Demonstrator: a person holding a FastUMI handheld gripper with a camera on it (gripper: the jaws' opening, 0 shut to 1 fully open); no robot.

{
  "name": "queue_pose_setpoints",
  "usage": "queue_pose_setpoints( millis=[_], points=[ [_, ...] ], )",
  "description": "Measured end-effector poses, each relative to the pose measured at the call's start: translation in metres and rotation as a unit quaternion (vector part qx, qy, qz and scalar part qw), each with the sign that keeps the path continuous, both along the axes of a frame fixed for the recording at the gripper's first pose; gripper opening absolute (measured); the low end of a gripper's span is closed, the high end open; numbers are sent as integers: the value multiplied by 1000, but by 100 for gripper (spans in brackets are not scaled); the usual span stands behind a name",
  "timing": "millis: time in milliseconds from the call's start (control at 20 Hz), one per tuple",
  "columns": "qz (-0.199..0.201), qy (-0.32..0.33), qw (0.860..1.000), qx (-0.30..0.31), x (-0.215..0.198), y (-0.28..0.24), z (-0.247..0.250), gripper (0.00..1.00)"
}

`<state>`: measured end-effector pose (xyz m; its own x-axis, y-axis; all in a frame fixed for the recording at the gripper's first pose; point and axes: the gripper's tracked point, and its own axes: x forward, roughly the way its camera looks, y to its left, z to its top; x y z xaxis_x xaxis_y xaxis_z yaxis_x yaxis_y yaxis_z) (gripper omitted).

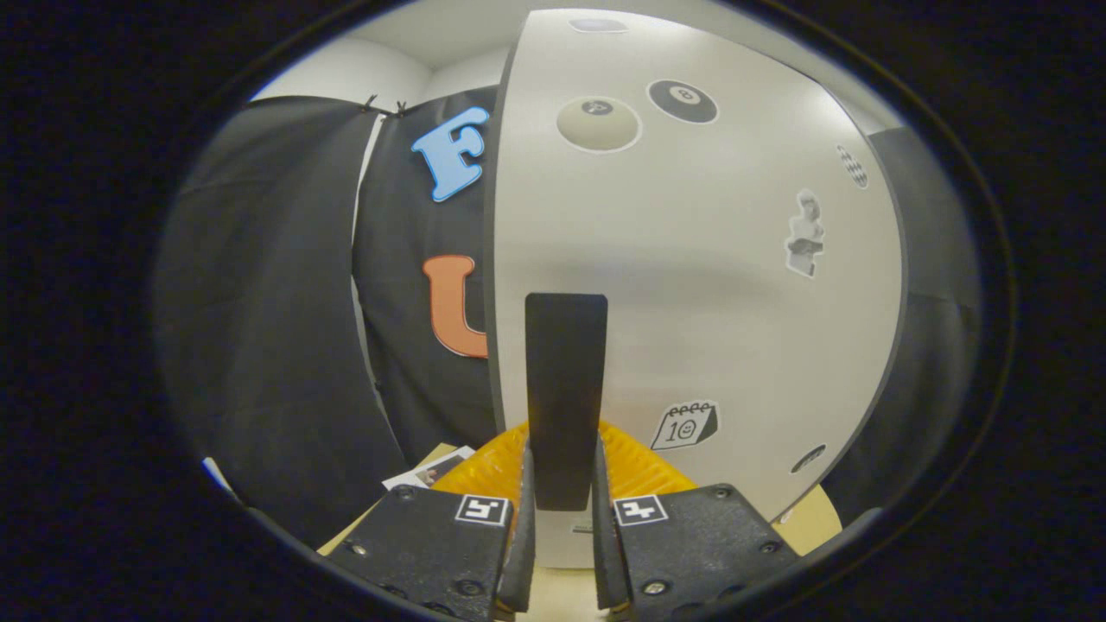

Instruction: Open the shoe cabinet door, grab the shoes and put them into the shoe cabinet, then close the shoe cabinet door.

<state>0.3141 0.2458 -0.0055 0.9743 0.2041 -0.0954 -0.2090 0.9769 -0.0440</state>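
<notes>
In the gripper view, the tongs (563,484) are narrowed onto the dark upright handle (566,380) of the shoe cabinet door (691,259), both fingers pressing its sides (a grip apparently meant for swinging the door). The door stands straight ahead, stickers across it, above the worktop (812,523).

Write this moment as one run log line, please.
claw: shut on door handle | cabinet door: facing claw | shoes: not loaded

The tongs (563,505) point straight ahead, level, their two fingers (523,527) drawn close together and pressing from either side on the upright handle (566,380) that stands between them.
</notes>
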Motion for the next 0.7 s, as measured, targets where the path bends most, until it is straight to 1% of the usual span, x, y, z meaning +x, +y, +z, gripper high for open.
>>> queue_pose_setpoints(
  millis=[250, 450, 700],
  points=[
    [6, -4, 1000, -2, -55, -26, -7, 30],
    [4, 0, 1000, 4, -96, -50, -9, 29],
    [4, 1, 1000, 9, -140, -82, -9, 29]
  ],
)
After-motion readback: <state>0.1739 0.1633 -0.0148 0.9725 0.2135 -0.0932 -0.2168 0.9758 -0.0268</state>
